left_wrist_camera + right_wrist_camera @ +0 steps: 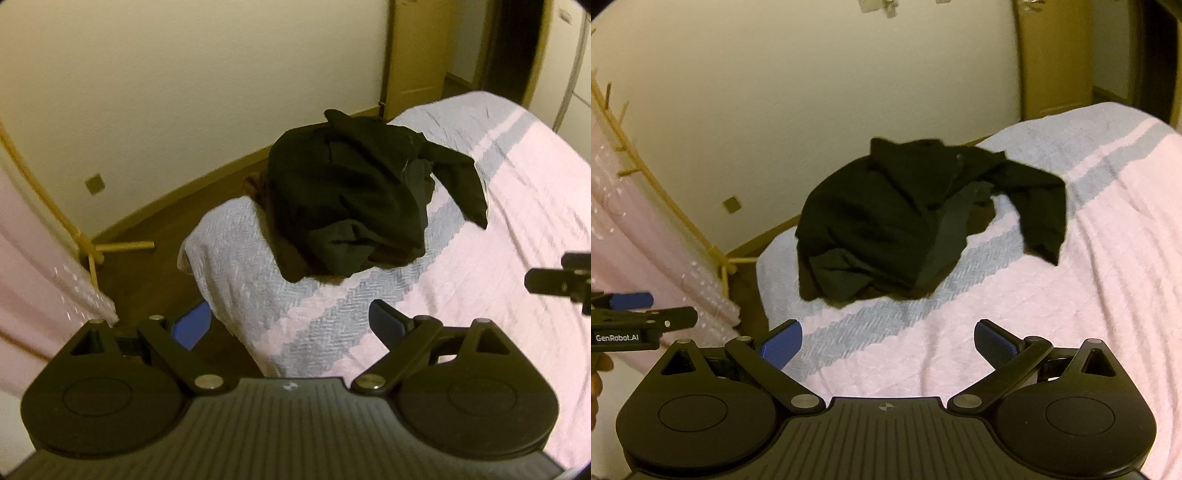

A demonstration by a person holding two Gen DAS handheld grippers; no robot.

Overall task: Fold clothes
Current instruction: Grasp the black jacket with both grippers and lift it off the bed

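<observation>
Blue-padded left gripper (290,325) and right gripper (888,345) hover over near end of bed (498,258), jaws spread, empty. Nothing between them and black clothes pile (347,199), heaped at bed's far left corner; one sleeve (461,184) trails rightward. Beyond bed: wooden rack (55,206), wall (184,74).

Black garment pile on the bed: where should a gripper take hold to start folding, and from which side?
Probably the sleeve-like flap trailing off the right of the black garment pile. It lies thin and apart on the bedspread, so the open right gripper could come in from the right and pinch its free end.
</observation>
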